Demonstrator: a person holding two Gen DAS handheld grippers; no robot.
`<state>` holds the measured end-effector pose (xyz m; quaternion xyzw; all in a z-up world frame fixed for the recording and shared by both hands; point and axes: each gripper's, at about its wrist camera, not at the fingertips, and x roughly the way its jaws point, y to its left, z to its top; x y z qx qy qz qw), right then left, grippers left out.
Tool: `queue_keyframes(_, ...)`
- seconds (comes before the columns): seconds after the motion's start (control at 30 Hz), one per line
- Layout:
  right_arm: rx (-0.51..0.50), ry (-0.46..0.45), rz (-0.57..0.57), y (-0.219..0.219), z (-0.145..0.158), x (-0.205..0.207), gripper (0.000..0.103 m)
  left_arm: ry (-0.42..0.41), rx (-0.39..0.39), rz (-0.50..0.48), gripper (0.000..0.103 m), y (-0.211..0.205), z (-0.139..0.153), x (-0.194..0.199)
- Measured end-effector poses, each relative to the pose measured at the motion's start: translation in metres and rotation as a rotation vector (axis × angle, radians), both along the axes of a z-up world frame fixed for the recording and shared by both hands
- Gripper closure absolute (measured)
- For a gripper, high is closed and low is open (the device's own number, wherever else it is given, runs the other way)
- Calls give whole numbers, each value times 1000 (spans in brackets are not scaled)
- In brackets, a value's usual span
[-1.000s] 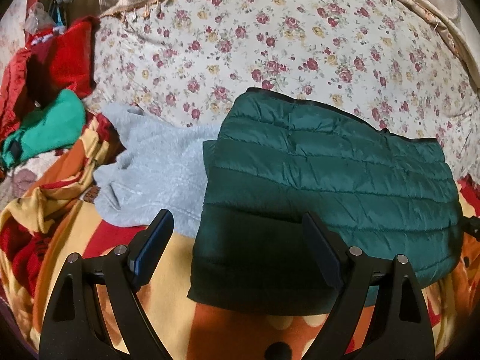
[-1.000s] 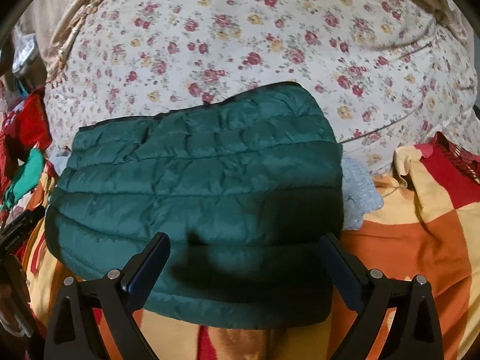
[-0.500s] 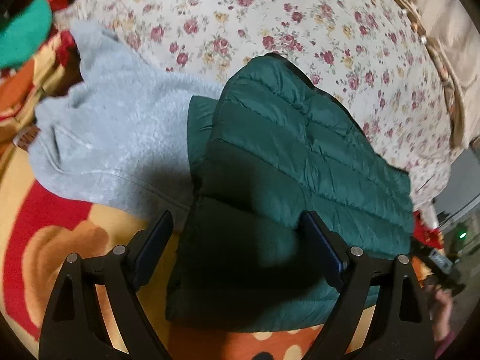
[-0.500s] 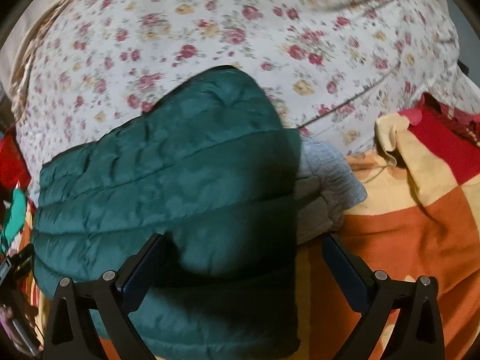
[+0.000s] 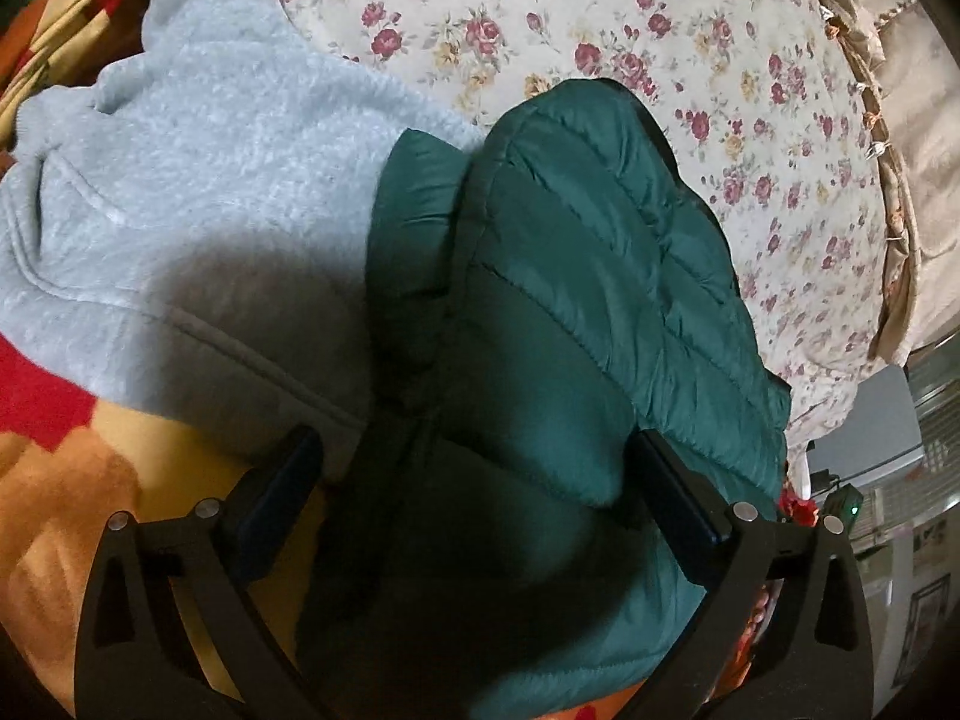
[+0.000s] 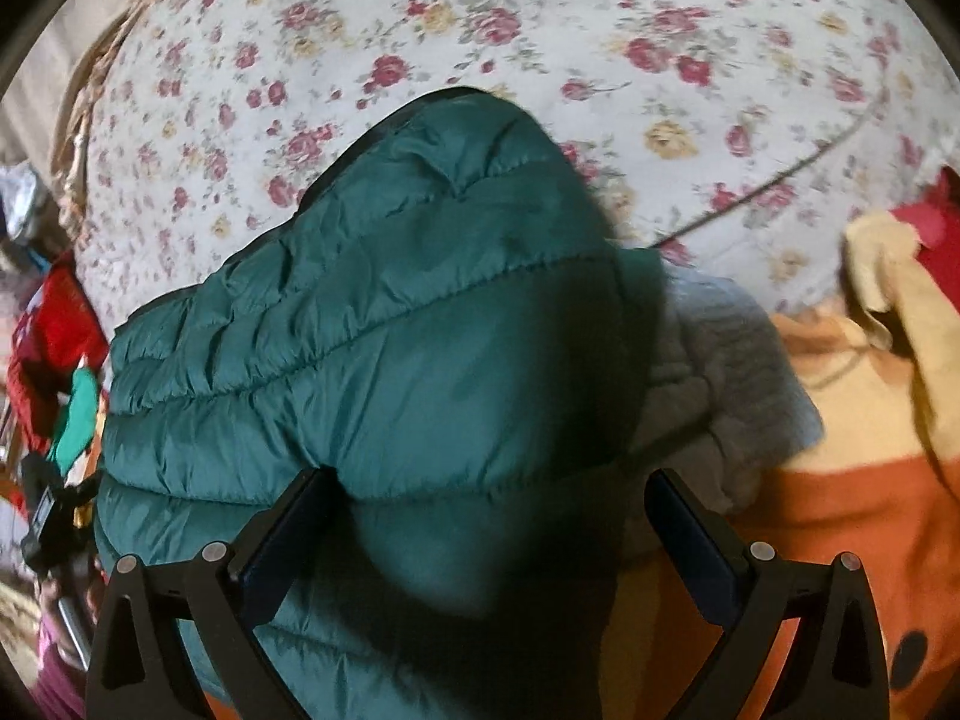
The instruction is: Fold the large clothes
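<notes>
1. Both grippers have dropped closer over the folded green jacket since the earlier frame.
2. Left gripper jaws opening, jacket edge between them, unpinched.
3. Right gripper spread wide, holding nothing.
4. Jacket lies on grey sweater, against flowered quilt.

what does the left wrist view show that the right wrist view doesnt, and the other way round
Only the left wrist view: the wide spread of the grey fleece garment, a beige fringed cloth, and the left gripper, its jaws opening astride the jacket's near edge.

Only the right wrist view: a pale yellow cloth, red fabric, and the right gripper, open.

Both: the folded green puffer jacket, the floral quilt and the orange blanket.
</notes>
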<state>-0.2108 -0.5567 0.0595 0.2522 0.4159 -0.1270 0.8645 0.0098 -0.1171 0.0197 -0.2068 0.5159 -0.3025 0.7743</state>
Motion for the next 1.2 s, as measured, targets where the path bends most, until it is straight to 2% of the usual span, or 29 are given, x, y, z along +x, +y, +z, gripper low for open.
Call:
queue_keyframes(0.3, 86, -42, 51, -9, -16, 23, 0, 6, -10, -15, 0, -20, -4, 12)
queue_keyframes(0.43, 117, -54, 54, -11, -21, 24, 0, 30, -43, -19, 1, -24, -9, 17)
queue_keyframes(0.47, 124, -57, 55, -12, -22, 23, 0, 32, -50, -18, 2, -25, -9, 17)
queue_keyframes(0.5, 131, -61, 58, -11, -21, 22, 0, 32, -62, -20, 9, -24, -9, 16)
queue_keyframes(0.57, 116, -70, 63, -8, -18, 17, 6, 33, -80, -29, 21, -22, -7, 13)
queue_keyframes(0.63, 100, -88, 62, -2, -11, 11, 22, 18, -86, -42, 36, -19, 1, 8)
queue_keyframes(0.67, 101, -93, 63, 0, -7, 8, 27, 6, -84, -50, 40, -18, 5, 5)
queue_keyframes(0.7, 108, -104, 69, 1, -3, 3, 45, -3, -84, -58, 45, -16, 9, 3)
queue_keyframes(0.73, 139, -126, 92, 3, 3, -1, 53, -15, -83, -67, 50, -15, 14, 0)
queue_keyframes(0.9, 86, -121, 127, 20, 28, -12, 61, -47, -82, -93, 57, -8, 31, -17)
queue_keyframes(1.2, 116, -160, 176, 59, 68, -56, 64, -42, -110, -164, 61, 31, 68, -67)
